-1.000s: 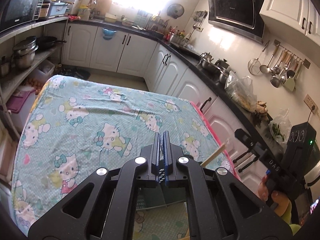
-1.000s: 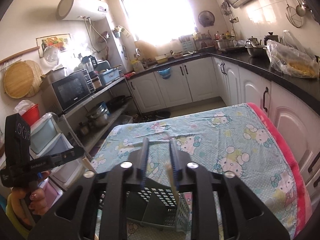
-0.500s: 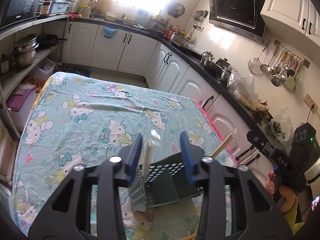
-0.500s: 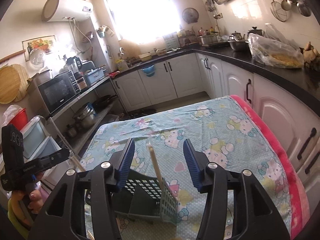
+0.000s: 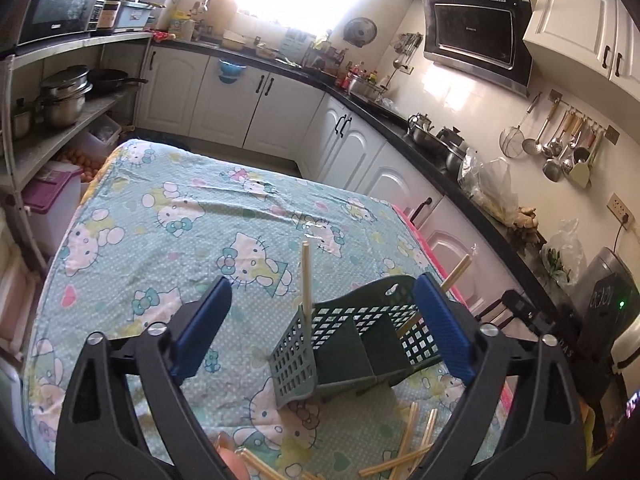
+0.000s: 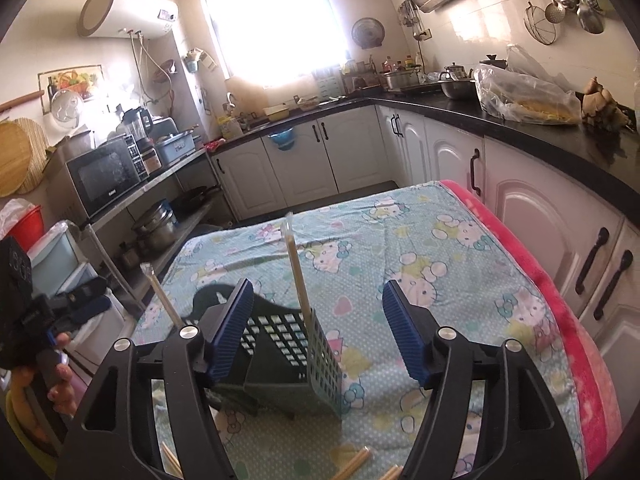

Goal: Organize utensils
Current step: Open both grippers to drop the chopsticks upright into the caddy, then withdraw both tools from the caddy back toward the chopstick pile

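Both grippers [image 5: 320, 316] [image 6: 318, 328] gape empty over the green caddy [image 5: 360, 344], holding seemingly two chopsticks [image 5: 306, 276].

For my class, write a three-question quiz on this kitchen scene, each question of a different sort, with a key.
1. True or false: the left hand-held gripper is clamped on a chopstick.
2. Where does the upright pale wooden chopstick stand? A) in the dark green perforated plastic utensil basket B) flat on the cartoon-cat tablecloth C) in the right hand-held gripper
3. Fill in: loose wooden chopsticks lie on the cloth ____ the basket.

Key: 1 false, both hand-held grippers are open; 2 A; 3 beside.
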`<state>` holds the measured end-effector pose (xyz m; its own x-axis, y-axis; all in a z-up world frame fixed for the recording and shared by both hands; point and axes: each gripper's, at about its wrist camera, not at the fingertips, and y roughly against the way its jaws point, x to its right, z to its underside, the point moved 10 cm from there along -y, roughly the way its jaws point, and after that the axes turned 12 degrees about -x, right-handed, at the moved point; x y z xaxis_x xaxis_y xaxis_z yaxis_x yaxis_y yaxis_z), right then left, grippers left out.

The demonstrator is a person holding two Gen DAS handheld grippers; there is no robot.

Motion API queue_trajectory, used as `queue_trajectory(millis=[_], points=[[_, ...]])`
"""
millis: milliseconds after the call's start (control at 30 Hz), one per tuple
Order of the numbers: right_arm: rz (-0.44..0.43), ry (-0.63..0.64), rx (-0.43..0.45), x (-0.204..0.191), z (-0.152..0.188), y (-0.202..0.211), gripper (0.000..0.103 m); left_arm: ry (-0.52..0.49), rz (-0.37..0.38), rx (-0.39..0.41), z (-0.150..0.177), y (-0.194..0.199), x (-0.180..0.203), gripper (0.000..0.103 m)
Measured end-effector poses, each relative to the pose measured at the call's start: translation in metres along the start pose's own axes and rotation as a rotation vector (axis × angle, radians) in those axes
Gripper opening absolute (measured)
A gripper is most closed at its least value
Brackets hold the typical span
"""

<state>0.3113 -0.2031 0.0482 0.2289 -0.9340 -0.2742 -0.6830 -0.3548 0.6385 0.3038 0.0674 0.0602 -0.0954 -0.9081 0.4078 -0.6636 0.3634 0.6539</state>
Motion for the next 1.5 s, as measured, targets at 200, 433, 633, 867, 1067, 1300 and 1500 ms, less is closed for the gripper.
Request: queue_trajectory(millis=[200, 433, 633, 867, 1067, 1300, 1500], points=[[0.027, -0.003, -0.019, 0.009, 0.018, 0.005, 0.066, -0.009, -0.027, 0.029, 0.01, 0.015, -0.004, 0.092], [0.043, 0.005, -0.027, 0.015, 0.039, 0.011, 0.067, -0.005, -0.039, 0.025, 0.029, 0.018, -0.005, 0.092], [0.046, 0.015, -0.036, 0.016, 0.053, 0.011, 0.068, -0.001, -0.059, 0.022, 0.043, 0.022, -0.006, 0.092], [0.045, 0.027, -0.05, 0.016, 0.067, 0.012, 0.068, 0.031, -0.057, 0.027, 0.057, 0.03, -0.01, 0.092], [0.041, 0.04, -0.052, 0.013, 0.076, 0.016, 0.068, 0.053, -0.05, 0.022, 0.069, 0.036, -0.015, 0.092], [0.022, 0.056, -0.061, 0.004, 0.087, 0.018, 0.068, 0.061, -0.064, 0.015, 0.081, 0.039, -0.018, 0.092], [0.014, 0.063, -0.069, 0.002, 0.097, 0.019, 0.068, 0.056, -0.084, 0.01, 0.092, 0.038, -0.018, 0.092]])
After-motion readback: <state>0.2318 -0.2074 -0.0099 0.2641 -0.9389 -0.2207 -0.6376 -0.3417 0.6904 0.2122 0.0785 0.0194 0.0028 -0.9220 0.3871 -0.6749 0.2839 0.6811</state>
